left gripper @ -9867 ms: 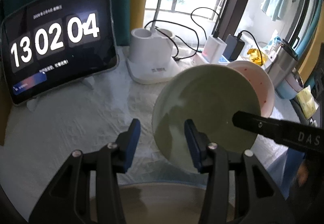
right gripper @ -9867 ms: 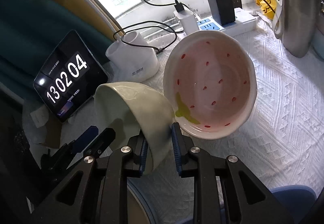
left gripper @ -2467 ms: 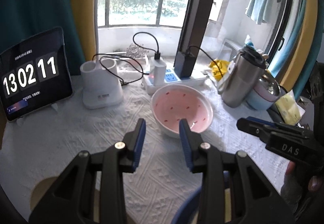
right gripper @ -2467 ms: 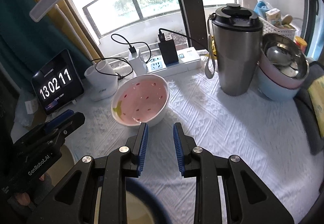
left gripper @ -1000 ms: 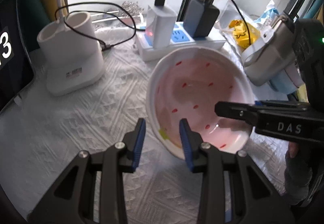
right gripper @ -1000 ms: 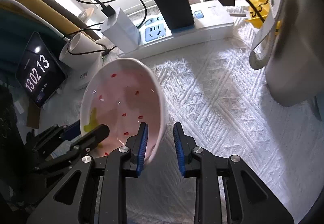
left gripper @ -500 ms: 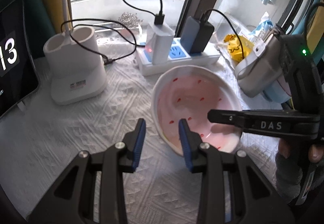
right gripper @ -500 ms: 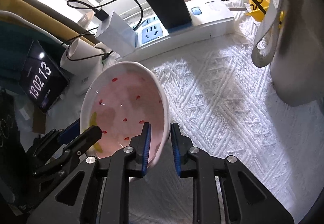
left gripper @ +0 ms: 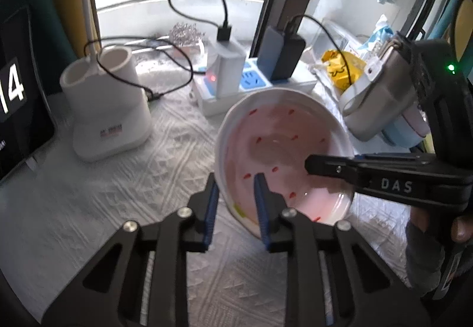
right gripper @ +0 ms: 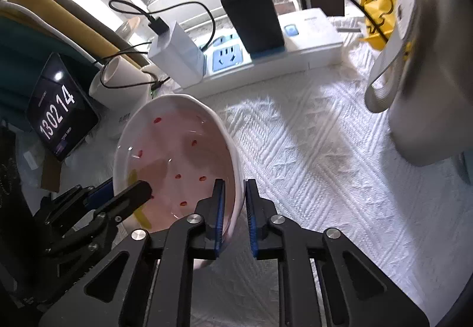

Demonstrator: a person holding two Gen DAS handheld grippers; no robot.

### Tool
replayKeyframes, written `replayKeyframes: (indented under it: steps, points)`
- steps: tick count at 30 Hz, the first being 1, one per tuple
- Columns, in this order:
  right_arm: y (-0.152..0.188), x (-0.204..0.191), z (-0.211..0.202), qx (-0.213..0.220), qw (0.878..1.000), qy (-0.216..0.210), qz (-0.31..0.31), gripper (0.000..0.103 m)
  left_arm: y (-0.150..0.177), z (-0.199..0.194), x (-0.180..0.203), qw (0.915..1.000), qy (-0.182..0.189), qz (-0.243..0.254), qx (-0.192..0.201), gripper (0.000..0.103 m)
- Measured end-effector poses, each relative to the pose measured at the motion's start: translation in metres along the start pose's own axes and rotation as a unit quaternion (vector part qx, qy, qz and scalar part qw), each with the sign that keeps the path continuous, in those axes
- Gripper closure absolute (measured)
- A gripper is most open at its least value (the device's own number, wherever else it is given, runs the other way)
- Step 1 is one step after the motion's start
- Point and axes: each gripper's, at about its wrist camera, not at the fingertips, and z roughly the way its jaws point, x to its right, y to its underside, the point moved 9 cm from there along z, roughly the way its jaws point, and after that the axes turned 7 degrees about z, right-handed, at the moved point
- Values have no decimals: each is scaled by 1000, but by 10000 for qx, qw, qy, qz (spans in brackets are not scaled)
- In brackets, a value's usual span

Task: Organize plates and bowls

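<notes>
A pink bowl [left gripper: 283, 149] with red strawberry specks and a white rim is tilted over the white cloth, between both grippers. In the left wrist view my left gripper [left gripper: 235, 180] straddles the near rim. Its jaws are closing, one pad outside and one inside, with a sliver of room still showing. My right gripper [right gripper: 235, 182] grips the bowl [right gripper: 177, 149] at its right rim. Its jaws are still closing and both pads press on the wall. The right gripper [left gripper: 313, 163] reaches into the bowl from the right, held by a hand.
Behind the bowl lie a power strip [right gripper: 295, 40] with chargers and cables, a white holder [left gripper: 109, 108] and a tablet clock [right gripper: 59, 108]. A steel flask [right gripper: 428, 76] stands at the right, with stacked bowls [left gripper: 408, 126] behind it. White textured cloth [right gripper: 325, 164] covers the table.
Both pairs of jaws have narrowed around the pink bowl's rim. The bowl has tipped up a little more. Both hands have stayed about where they were.
</notes>
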Motion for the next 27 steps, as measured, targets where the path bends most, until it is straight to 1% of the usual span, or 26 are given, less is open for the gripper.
replayKeyframes:
  steps: [3, 11, 18, 27]
  points:
    - [0, -3, -4, 70, 10000, 23, -42, 89, -4, -10, 0, 9998, -85, 61, 154, 79]
    - [3, -17, -19, 248, 9996, -5, -120, 89, -8, -32, 3, 9991, -117, 120, 378, 79]
    - [10, -26, -43, 457, 9989, -9, -132, 89, -6, -57, 9, 9982, -56, 160, 583, 79]
    - [28, -37, -70, 653, 9976, 18, -233, 89, 0, -89, 15, 9968, -19, 174, 776, 79]
